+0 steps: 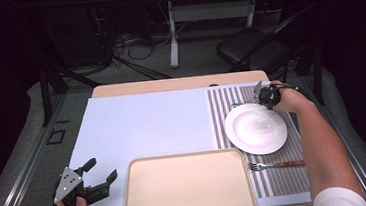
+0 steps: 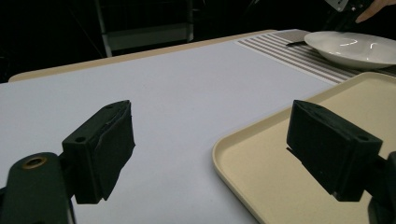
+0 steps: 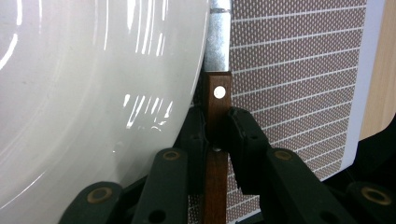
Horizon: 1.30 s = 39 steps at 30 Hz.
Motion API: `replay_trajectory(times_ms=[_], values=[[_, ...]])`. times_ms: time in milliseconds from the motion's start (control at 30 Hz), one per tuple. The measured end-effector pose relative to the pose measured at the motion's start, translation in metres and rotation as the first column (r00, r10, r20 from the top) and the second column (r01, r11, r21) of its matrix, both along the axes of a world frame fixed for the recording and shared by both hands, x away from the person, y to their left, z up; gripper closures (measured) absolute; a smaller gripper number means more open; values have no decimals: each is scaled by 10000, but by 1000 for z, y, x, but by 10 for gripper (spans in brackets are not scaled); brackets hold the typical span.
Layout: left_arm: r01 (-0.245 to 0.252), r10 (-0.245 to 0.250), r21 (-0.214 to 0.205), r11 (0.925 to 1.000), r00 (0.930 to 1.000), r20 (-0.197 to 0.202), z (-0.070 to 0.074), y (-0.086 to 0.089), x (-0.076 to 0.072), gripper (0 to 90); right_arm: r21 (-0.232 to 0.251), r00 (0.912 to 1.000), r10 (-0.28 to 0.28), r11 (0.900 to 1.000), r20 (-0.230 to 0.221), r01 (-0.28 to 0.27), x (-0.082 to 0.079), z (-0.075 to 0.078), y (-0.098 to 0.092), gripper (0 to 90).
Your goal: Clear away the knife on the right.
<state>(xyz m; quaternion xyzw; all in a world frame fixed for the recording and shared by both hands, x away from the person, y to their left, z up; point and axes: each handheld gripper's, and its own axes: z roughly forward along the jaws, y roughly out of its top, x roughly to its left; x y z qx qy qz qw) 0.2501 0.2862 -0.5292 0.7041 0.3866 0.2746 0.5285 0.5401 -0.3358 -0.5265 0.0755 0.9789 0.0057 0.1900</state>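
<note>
Knife (image 3: 217,100) w/ wooden handle lies on striped mat (image 3: 299,70) just beside plate (image 3: 93,93), at table's far right. Right gripper (image 3: 215,135) is clamped on its handle. Left gripper (image 2: 210,144) gapes wide, empty, over tray (image 2: 280,154) edge & white sheet (image 2: 163,84).

Your table (image 1: 142,121) is lit evenly from overhead while the room behind it falls to near black, and the high view is soft and low in detail. Glare streaks curve across the white plate (image 3: 93,93) in your right gripper view, where the weave of the placemat (image 3: 299,70) stays sharp. In your left gripper view the near jaws are dark and slightly blurred.
</note>
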Motion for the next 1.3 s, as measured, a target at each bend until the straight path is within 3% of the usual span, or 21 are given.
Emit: replay_trajectory(times_ms=[200,267,400,933,1133,1233,1267,1300], values=[[7,-7,-2,10000,10000,-20,0,0,0,151,245,9999,-96,9997,65,94,0,2,0,770],[3,-3,-6,10000,10000,-21,0,0,0,152,38,10000,-53,10000,-28,53,0,5,0,770],[-9,9,-40,10000,10000,-11,-1,0,0,151,335,9998,-131,9994,180,125,-1,4,-1,770],[60,-60,11,10000,10000,-19,-1,0,1,151,674,9970,-163,9977,759,111,-6,17,-3,770],[47,-47,16,10000,10000,-34,0,-1,1,152,912,9938,-502,9950,997,412,-11,31,0,769],[58,-58,-33,10000,10000,-17,0,-1,1,152,1073,9927,-794,9918,908,696,-15,39,1,770],[78,-78,-53,10000,10000,-12,0,-1,1,152,888,9921,-932,9923,834,858,-17,43,2,770],[97,-97,-71,9999,9999,-25,0,-2,1,152,1220,9901,-996,9887,992,873,-19,42,2,770]])
